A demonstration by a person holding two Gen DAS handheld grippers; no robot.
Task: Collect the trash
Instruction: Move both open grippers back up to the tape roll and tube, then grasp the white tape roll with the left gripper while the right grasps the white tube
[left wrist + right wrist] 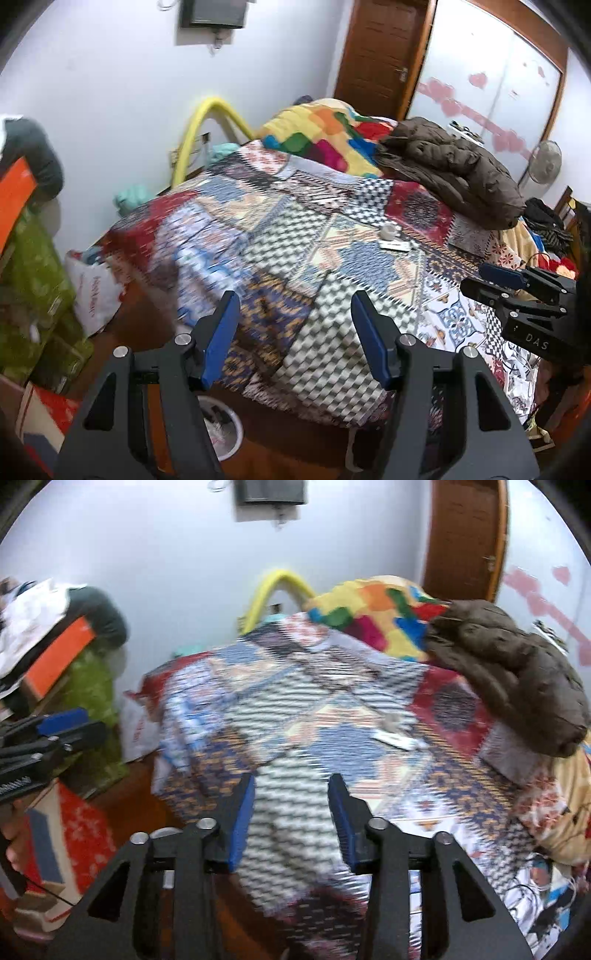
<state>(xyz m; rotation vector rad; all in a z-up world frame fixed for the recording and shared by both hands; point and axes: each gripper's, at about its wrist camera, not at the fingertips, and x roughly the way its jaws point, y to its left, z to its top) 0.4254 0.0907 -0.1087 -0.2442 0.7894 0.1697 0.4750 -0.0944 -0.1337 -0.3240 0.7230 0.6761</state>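
Two grippers, left gripper (295,317) and right gripper (291,801), both spread wide and empty above the near edge of the bed (280,258). Ahead of them, well apart: a small white cup-like scrap (388,232) beside a flat wrapper (395,245). Below the left gripper, a lined bin (221,428). Risk: pinching quilt along with the trash.
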